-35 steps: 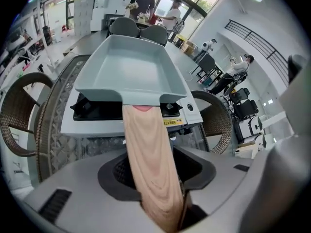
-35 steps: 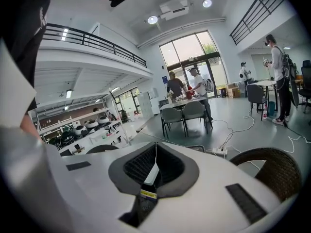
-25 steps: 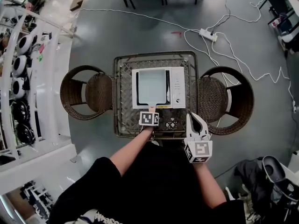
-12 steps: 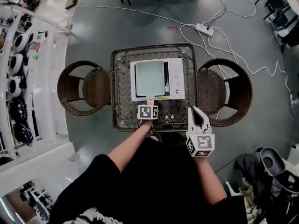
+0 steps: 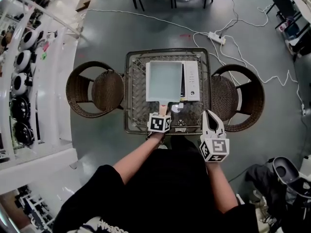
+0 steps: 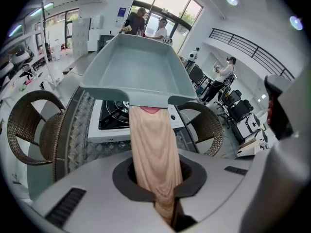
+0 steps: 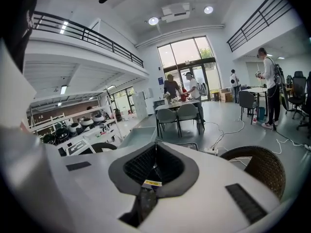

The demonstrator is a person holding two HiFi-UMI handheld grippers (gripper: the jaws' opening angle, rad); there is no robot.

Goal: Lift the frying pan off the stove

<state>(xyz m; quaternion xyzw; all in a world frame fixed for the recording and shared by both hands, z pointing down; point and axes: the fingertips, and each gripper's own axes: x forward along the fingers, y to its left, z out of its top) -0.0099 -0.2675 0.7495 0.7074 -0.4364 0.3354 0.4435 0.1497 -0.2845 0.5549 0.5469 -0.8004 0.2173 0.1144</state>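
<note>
Left tongs (image 5: 162, 114) pinch frying pan (image 6: 136, 67) handle, pan clear above stove (image 5: 192, 81); right tongs (image 5: 210, 115) pressed together.

The frying pan (image 5: 164, 80) overhangs the stove (image 5: 192, 81) — wicker chairs (image 5: 92, 92) flank the table (image 5: 137, 111)

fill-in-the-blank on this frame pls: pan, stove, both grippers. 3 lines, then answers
1. The left gripper is shut on the ____ of the frying pan.
2. The right gripper is shut and holds ____.
3. The stove stands on a table between ____ wicker chairs.

Missing words: handle; nothing; two
</note>
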